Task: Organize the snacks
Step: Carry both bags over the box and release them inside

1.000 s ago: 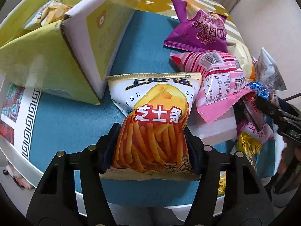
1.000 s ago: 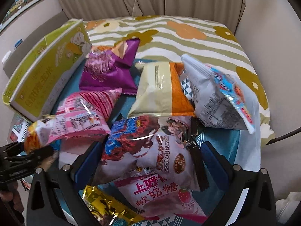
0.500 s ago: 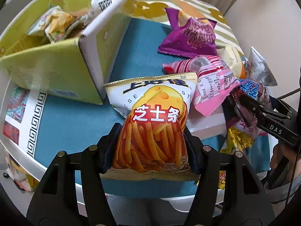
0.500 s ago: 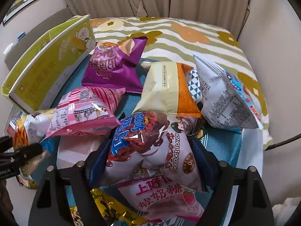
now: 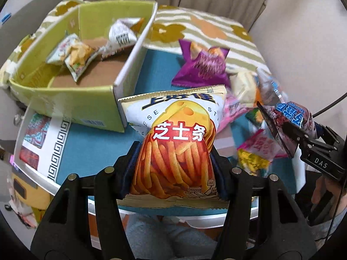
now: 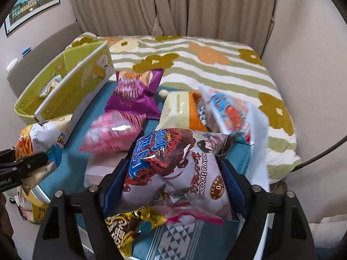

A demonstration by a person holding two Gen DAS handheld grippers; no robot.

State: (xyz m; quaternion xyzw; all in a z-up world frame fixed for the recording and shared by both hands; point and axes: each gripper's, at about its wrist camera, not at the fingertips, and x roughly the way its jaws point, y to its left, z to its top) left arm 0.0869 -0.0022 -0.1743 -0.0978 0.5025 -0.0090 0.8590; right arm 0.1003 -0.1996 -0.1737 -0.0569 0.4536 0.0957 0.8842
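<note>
Here, puffy orange cheese-stick bag [image 5: 175, 143].

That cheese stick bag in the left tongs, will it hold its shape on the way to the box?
The cheese stick bag looks puffed with air, so it is probably light and springy. The left tongs, still closing, pinch its lower half, so the top may sway. Its glossy film could slip.

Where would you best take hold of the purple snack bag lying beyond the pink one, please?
Probably the purple snack bag at its puffed middle, from above, pads across its narrow width: it lies flat, clear on top, with the green box close on one side.
</note>
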